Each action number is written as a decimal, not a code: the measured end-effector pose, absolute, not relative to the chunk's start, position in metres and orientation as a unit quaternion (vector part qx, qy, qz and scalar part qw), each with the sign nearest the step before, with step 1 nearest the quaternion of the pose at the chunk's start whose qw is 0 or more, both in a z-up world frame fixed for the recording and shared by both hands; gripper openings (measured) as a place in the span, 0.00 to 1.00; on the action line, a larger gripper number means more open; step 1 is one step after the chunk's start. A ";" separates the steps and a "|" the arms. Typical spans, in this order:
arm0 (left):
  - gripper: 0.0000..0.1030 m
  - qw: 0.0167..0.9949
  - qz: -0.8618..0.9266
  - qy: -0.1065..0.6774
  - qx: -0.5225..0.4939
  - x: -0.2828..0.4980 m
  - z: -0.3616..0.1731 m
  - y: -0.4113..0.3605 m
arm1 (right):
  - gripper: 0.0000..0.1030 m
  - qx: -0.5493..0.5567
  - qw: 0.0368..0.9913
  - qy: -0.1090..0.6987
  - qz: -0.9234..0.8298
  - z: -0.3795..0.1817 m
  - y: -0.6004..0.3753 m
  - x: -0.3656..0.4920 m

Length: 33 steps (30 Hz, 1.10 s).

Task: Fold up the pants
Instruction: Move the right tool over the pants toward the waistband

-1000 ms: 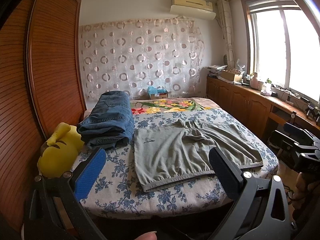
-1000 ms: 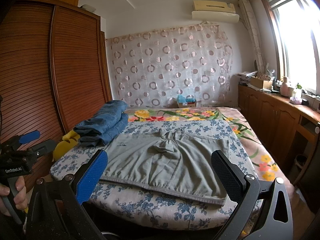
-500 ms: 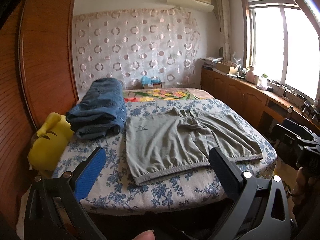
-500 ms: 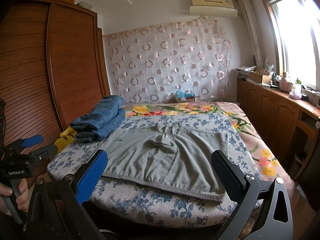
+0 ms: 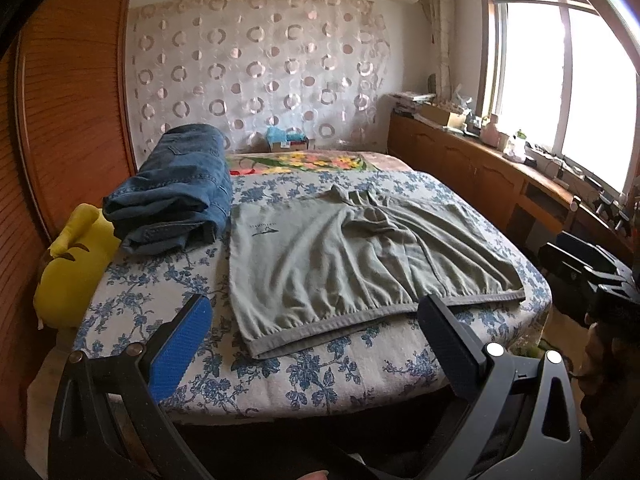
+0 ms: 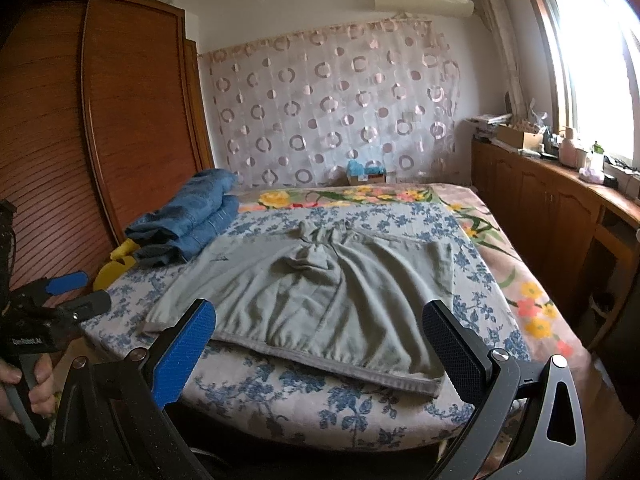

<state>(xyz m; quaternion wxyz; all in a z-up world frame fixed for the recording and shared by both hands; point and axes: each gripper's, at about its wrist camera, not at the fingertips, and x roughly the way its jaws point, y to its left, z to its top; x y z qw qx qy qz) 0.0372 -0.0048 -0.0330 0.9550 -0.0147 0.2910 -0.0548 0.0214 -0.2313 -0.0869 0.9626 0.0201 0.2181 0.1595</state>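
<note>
Grey shorts [image 5: 340,256] flat on floral bed [image 5: 280,376], folded jeans [image 5: 176,196] just beside, yellow toy [image 5: 68,264] maybe a plush, L gripper [image 5: 316,344] & R gripper [image 6: 320,348] both wide open, holding nothing, short of the waistband

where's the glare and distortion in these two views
Left wrist view: the window is blown out white, and fisheye bends the wardrobe. Right wrist view: the window is also overexposed, corners are dark, and the shorts stay evenly lit.

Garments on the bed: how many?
2. Grey-green shorts lie spread flat near the bed's front edge; folded blue jeans sit beside them, toward the wardrobe. More could hide under the jeans.
</note>
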 end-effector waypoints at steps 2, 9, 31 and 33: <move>1.00 0.952 -0.060 0.300 -0.013 0.042 -0.037 -0.006 | 0.99 0.016 0.962 0.223 0.158 -0.088 -0.235 0.024; 1.00 0.945 -0.068 0.319 -0.010 0.062 -0.048 -0.005 | 0.98 0.002 0.960 0.241 0.141 -0.087 -0.239 0.040; 1.00 0.919 -0.078 0.387 -0.006 0.110 -0.097 0.004 | 0.81 -0.019 0.928 0.354 0.113 -0.087 -0.250 0.141; 1.00 0.919 -0.077 0.387 -0.014 0.111 -0.099 0.007 | 0.72 0.007 0.913 0.388 0.126 -0.082 -0.255 0.158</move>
